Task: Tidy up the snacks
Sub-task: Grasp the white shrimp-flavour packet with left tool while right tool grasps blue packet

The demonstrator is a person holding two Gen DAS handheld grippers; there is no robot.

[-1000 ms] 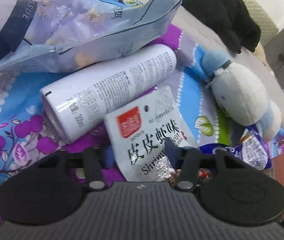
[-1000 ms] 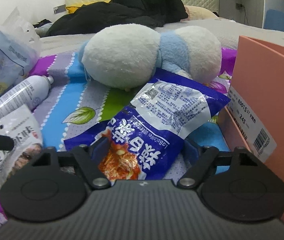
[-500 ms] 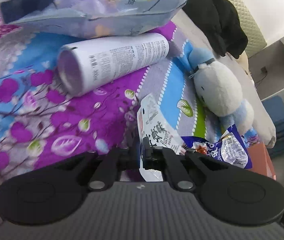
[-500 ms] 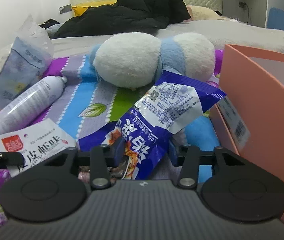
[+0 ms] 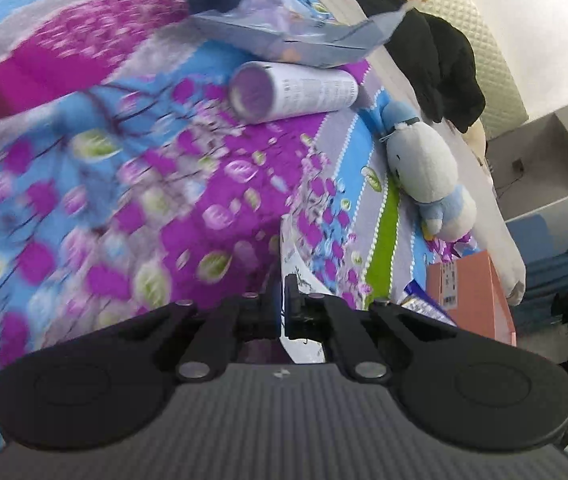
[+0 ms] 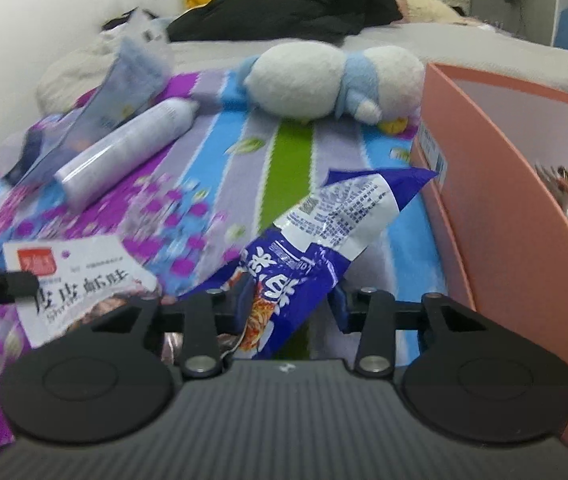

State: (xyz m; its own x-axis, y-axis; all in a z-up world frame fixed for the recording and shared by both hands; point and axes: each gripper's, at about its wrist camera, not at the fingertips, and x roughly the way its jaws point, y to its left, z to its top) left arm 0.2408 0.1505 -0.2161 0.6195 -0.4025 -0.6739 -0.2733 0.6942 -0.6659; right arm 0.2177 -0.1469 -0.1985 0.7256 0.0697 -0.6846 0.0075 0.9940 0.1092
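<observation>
My left gripper (image 5: 282,308) is shut on a white shrimp snack packet (image 5: 292,268), seen edge-on and lifted off the flowered bedspread. The right wrist view shows that same white packet (image 6: 80,276) hanging from the left fingertips (image 6: 16,284) at the left edge. The jaws of my right gripper (image 6: 289,308) are closing, their pads pressing a blue snack bag (image 6: 323,224) that tilts up off the bed. A pink box (image 6: 503,216) stands just right of the bag with some snacks (image 6: 563,192) inside. From the left wrist, the pink box (image 5: 471,292) lies ahead on the right.
A white spray can (image 5: 295,92) and a pale blue tissue pack (image 5: 284,36) lie on the bedspread further back. A white and blue plush toy (image 6: 323,76) lies behind the bag. Black clothes (image 6: 295,0) are piled near the headboard.
The left jaws shut on the white packet and lifted it off the bed, drawing back from the can. The right jaws narrowed onto the blue bag and raised it beside the pink box.
</observation>
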